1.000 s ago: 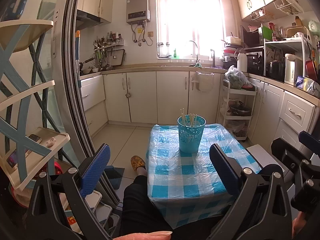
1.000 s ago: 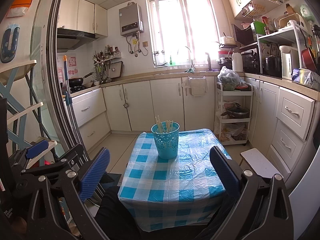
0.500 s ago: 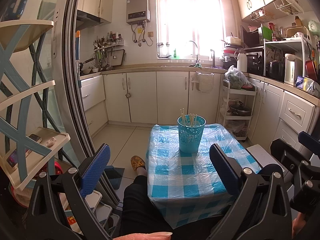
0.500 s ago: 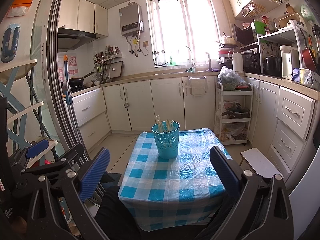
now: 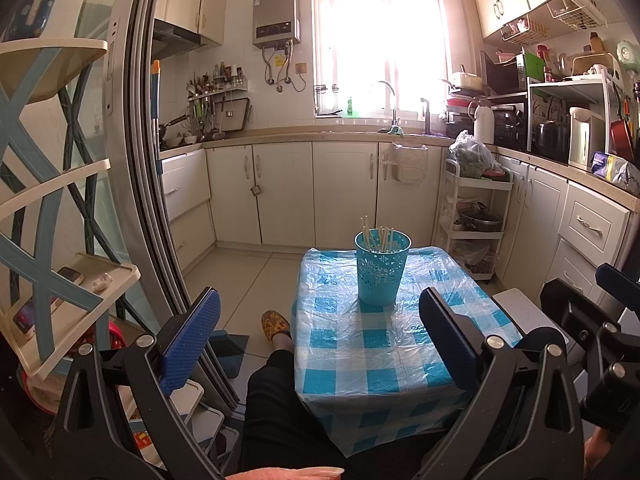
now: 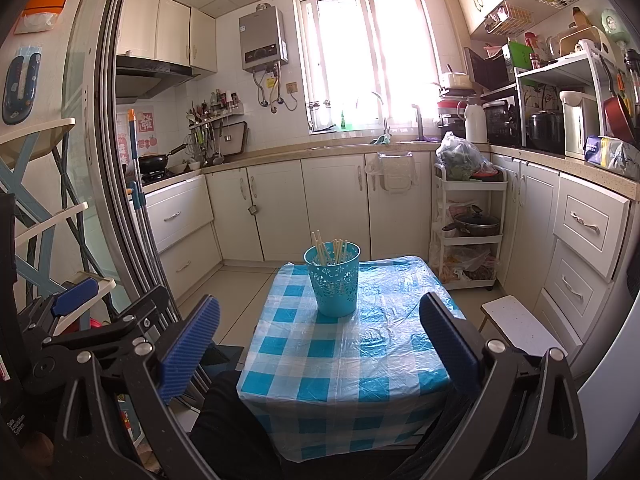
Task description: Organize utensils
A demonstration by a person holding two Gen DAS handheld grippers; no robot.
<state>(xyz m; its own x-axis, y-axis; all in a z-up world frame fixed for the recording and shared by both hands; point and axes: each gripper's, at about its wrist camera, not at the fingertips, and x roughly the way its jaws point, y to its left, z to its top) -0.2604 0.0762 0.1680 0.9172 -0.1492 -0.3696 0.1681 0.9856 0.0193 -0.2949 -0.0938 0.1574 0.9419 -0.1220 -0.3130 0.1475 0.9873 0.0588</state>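
A turquoise perforated holder (image 5: 382,267) (image 6: 335,279) stands at the far end of a small table with a blue-and-white checked cover (image 5: 384,344) (image 6: 352,356). Several wooden chopsticks (image 5: 378,237) (image 6: 330,250) stand upright inside it. My left gripper (image 5: 318,338) is open and empty, held back from the table's near left corner. My right gripper (image 6: 320,338) is also open and empty, above the table's near edge. In the left wrist view the right gripper's body (image 5: 592,344) shows at the right edge. The left gripper's body (image 6: 80,320) shows at the left in the right wrist view.
A person's dark-trousered legs (image 5: 288,412) (image 6: 232,428) and a slippered foot (image 5: 276,324) are at the table's near left. A sliding door frame (image 5: 152,200) and a plastic shelf rack (image 5: 60,280) stand left. A white trolley (image 5: 476,220) and a low stool (image 6: 520,324) stand right.
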